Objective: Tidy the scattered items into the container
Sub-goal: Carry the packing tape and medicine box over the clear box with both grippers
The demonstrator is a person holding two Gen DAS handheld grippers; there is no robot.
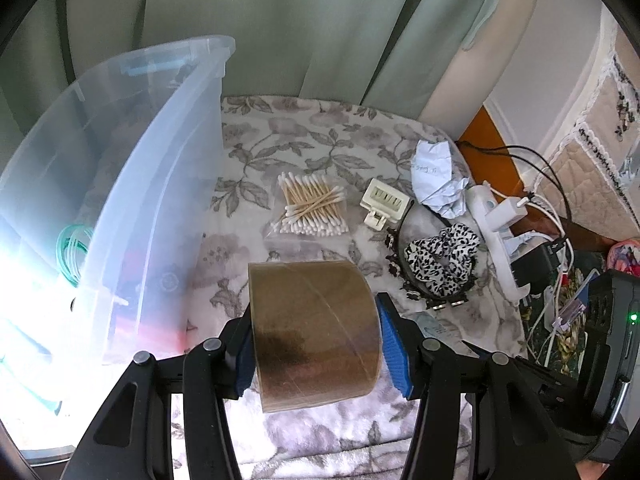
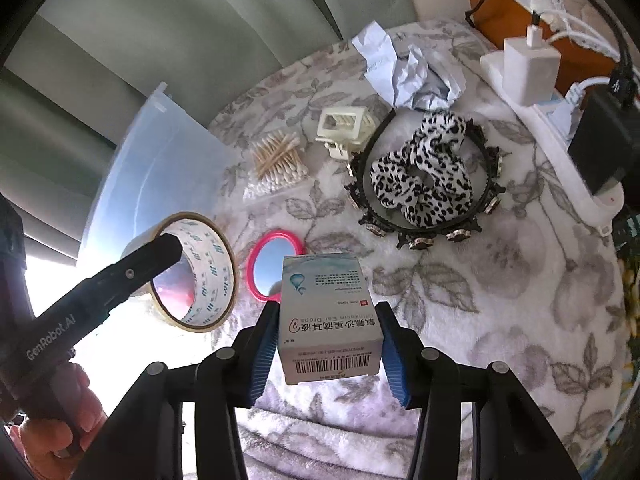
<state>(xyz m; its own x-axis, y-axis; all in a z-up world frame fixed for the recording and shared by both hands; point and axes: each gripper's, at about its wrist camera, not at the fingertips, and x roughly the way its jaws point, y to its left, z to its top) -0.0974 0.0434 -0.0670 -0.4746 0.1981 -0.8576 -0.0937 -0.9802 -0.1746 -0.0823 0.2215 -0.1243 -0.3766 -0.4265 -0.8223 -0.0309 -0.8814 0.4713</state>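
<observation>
The left hand-held gripper (image 1: 318, 344) clamped a brown packing tape roll (image 1: 316, 332) just beside the clear plastic bin (image 1: 160, 168); the right hand-held gripper (image 2: 326, 350) pinched an ear drops box (image 2: 326, 320) above the floral blanket (image 2: 500, 300). Either load could clip the bin's tall wall unless lifted over it. The pink mirror (image 2: 272, 266), cotton swabs (image 1: 312, 210) and scrunchie (image 1: 442, 264) lay well apart, leaving room.

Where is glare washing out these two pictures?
Left wrist view: strong backlight blows out the lower left, through the clear container. Right wrist view: white glare sits low left, behind the tape roll; the pink mirror only reflects pale sky.
</observation>
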